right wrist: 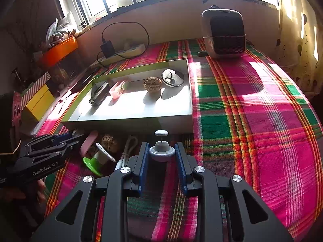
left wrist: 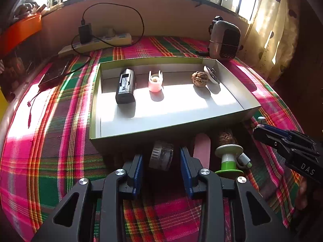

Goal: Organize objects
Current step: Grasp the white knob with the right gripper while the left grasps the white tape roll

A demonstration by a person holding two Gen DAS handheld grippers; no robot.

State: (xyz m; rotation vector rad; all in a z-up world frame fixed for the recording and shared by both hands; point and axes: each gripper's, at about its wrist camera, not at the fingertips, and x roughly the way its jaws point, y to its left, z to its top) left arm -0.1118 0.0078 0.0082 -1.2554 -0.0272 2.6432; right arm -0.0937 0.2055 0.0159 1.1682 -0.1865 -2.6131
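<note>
A shallow white box [left wrist: 141, 121] [right wrist: 129, 123] lies on the plaid cloth. It holds a black device [left wrist: 125, 86], a pink holder [left wrist: 155, 80], a walnut [left wrist: 199, 79] and a round disc [right wrist: 172, 78]. My left gripper [left wrist: 161, 162] is open around a grey ribbed cylinder [left wrist: 161, 157] in front of the box. Beside the cylinder lie a pink strip [left wrist: 201, 149], a green-and-white spool [left wrist: 229, 159], a second walnut [right wrist: 109, 141] and a white cable [right wrist: 129, 147]. My right gripper [right wrist: 162, 157] is shut on a small grey knob with a white cap [right wrist: 161, 151].
A grey heater [right wrist: 224, 34] stands at the back right. A power strip with a black charger [left wrist: 94, 40] lies at the back left. A dark phone [left wrist: 54, 72] lies left of the box. Orange and yellow boxes [right wrist: 58, 50] sit at the far left.
</note>
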